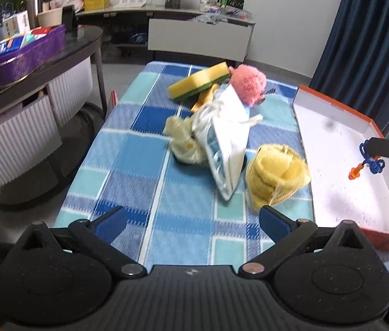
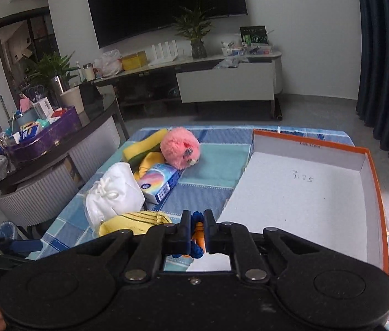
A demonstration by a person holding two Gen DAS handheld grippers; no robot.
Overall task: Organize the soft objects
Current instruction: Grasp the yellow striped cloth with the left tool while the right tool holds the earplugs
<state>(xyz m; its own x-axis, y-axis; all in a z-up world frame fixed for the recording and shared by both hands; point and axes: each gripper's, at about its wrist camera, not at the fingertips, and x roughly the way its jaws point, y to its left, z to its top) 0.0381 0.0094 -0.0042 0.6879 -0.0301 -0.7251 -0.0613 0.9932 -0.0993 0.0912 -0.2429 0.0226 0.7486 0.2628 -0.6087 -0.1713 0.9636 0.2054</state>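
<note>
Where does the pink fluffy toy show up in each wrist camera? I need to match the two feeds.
Left wrist view: pink fluffy toy sits upper centre, at the far end of the pile, touching the yellow-green sponge.
Right wrist view: the toy lies centre-left, right of the sponge and behind the tissue pack.
Shared landmark: the orange-rimmed box, on the right in both.

**Two black grippers with blue-padded fingers**

The left gripper (image 1: 193, 222) is matte black, textured plastic: two rounded housings with raised discs, linked arms on silver pivot screws at 5 and 7 o'clock, blue pads (image 1: 273, 222) on the finger ends, and a small pale emblem at centre. The right gripper (image 2: 196, 227) is built the same, with dark blue fingers (image 2: 185, 230).
</note>
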